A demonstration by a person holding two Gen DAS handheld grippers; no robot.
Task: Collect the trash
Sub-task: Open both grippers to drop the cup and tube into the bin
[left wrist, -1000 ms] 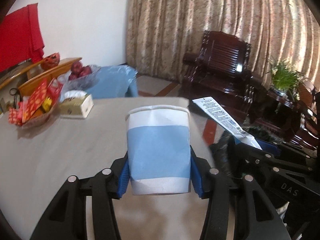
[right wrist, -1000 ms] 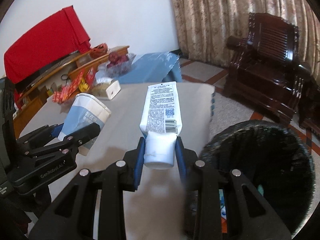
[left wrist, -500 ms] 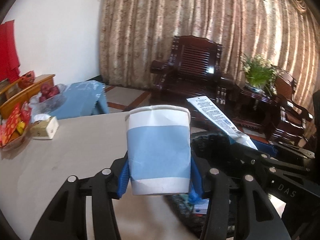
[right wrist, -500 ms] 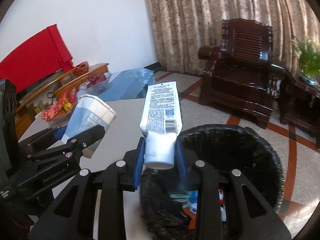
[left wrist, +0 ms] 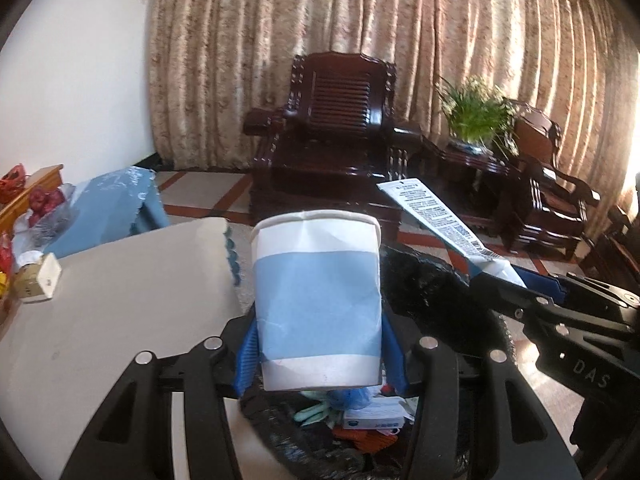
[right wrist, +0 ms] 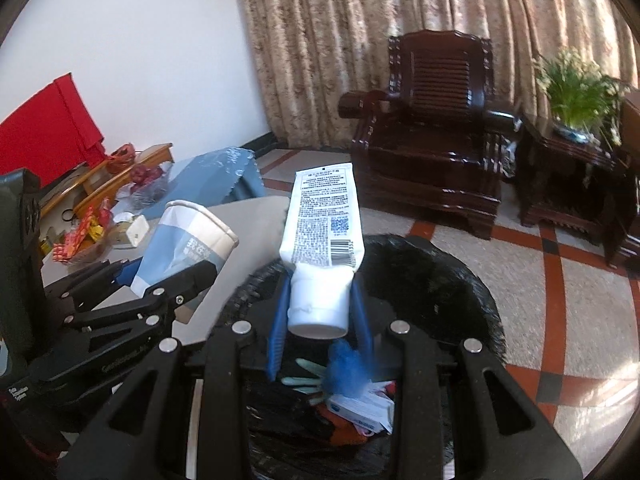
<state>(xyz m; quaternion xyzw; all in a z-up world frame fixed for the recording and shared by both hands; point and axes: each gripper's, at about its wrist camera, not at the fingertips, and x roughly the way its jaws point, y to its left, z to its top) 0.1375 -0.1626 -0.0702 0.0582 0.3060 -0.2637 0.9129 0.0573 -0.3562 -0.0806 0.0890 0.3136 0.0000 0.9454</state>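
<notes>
Two pieces of trash in hand, one per claw, both over or at the rim of the round black mesh wastebasket lined with a dark bag (right wrist: 460,280). My left gripper (left wrist: 318,344) is clamped on the white-and-pale-blue paper cup (left wrist: 316,300), upright, blue pads squeezing its lower wall, side creased. My right gripper (right wrist: 320,312) is clamped on the cap end of the white squeeze tube with printed label and barcode (right wrist: 324,232); its long axis runs forward and up along my fingers, flat crimped end away from me. Key relation: the bin mouth sits directly below the tube's cap, so the right claw looks the better placed to drop. The cup base hangs over the near-left rim, bin opening below and to its right, with the grey tabletop (left wrist: 120,300) edge just to the left; judging from that, the left needs a nudge right or the cup could clip the rim. Bin already holds a blue crumpled scrap (right wrist: 344,364), a small white-and-blue box (right wrist: 360,408) and something orange. Nothing blocks the drop path. The claws sit side by side, close, so jaws spreading could crowd each other. Dark carved wooden armchair (right wrist: 436,120), potted green plant (right wrist: 576,92) and patterned curtain (left wrist: 360,20) are well behind.
</notes>
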